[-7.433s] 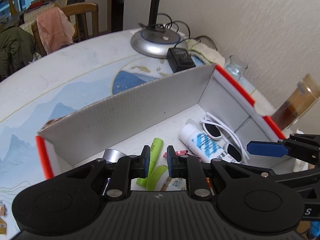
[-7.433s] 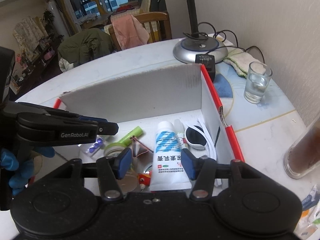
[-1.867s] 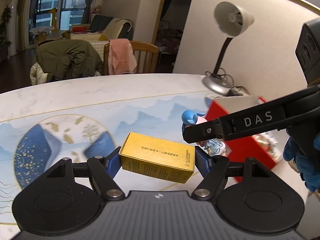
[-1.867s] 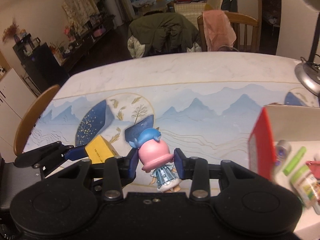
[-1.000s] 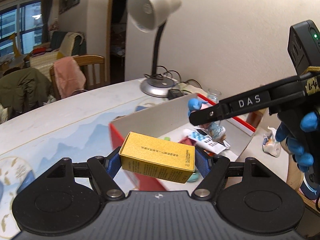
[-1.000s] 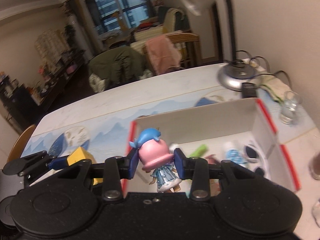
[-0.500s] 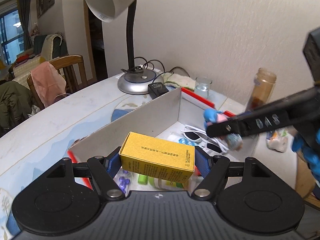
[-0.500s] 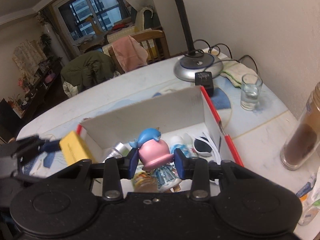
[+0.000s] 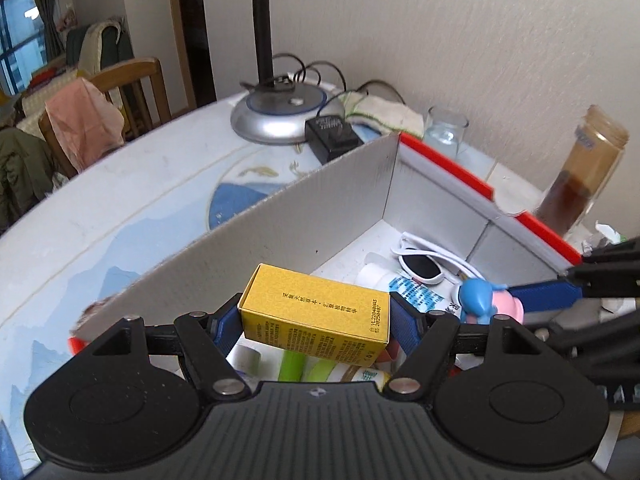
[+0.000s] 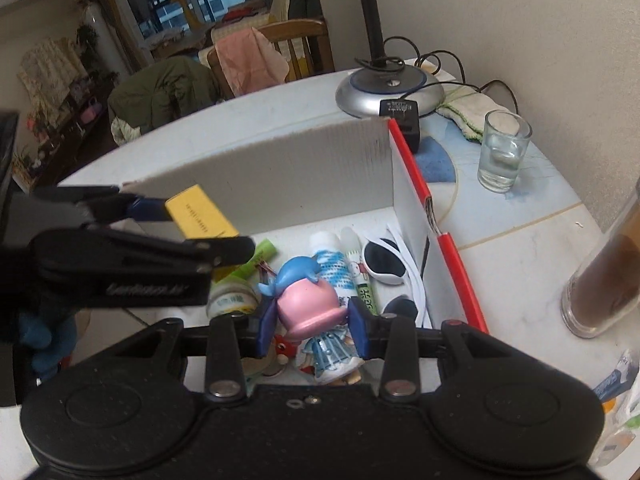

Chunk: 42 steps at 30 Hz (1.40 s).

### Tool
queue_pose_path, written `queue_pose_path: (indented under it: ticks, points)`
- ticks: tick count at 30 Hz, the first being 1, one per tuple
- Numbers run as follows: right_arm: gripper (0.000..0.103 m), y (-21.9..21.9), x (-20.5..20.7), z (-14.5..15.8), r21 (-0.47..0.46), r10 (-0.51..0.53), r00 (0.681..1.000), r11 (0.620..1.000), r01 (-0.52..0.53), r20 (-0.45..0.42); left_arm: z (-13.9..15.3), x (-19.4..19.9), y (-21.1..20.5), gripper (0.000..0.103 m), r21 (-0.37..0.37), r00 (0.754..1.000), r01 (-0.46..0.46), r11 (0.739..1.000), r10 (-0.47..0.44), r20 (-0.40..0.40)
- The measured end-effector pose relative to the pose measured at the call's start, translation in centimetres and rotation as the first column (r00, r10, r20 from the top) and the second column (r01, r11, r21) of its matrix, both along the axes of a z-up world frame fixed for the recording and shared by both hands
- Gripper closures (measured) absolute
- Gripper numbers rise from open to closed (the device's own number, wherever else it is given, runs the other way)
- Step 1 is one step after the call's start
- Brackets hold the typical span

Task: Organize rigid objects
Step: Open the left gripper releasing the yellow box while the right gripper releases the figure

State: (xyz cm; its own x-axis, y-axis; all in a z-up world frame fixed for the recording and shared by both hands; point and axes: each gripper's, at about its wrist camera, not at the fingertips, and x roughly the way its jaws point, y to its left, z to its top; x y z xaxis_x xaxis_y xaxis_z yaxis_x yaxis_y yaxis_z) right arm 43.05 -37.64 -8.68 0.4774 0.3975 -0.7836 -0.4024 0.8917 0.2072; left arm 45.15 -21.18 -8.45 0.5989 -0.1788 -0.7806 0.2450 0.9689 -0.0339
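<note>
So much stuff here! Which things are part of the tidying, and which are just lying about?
Part of the job: yellow carton in left gripper, figurine in right gripper, box.

Lying about: lamp, glass, jar, cloth.

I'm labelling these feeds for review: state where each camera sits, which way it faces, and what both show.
Left wrist: on the left gripper, looking down into the box; its fingers clamp the yellow carton.
Right wrist: on the right gripper, same downward aim; it clamps the figurine; a blue-gloved hand shows.
Shared: box, carton, figurine, sunglasses, lamp base.
</note>
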Motion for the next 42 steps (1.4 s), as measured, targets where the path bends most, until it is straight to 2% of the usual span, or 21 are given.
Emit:
queue_pose_path:
  ticks: [9,16,26,36,42]
  points:
    - [0.066,0.6,0.2,-1.3,-0.042,0.033,0.999,0.999,-0.034,-0.018,-1.4,2.7,-0.3,0.030,-0.066,0.995,-0.051,0.997,0.045,-0.086]
    - [0.066,0.9,0.0,-1.6,-0.049,0.044,0.999,0.998,-0.045,-0.020,-2.6,3.8,0.0,0.032,-0.105,0.981,-0.115,0.988,0.096,-0.166]
    - [0.063,0.2,0.7,-1.8,-0.028,0.018,0.999,0.999,-0.019,-0.037,-2.7,3.6,-0.4,0.032,-0.075,0.982,-0.114,0.991,0.100,-0.162]
    - [0.053,-0.6,0.1,-0.9,-0.011,-0.001,1.000,1.000,0.001,-0.008,-0.6,1.8,-0.1,0.032,-0.107,0.990,-0.108,0.988,0.097,-0.102]
    - [0.051,-1.0,-0.6,0.1,0.001,-0.002,1.000,1.000,0.002,0.015,1.1,-0.2,0.0,0.032,-0.110,0.995,-0.094,0.989,0.090,-0.041]
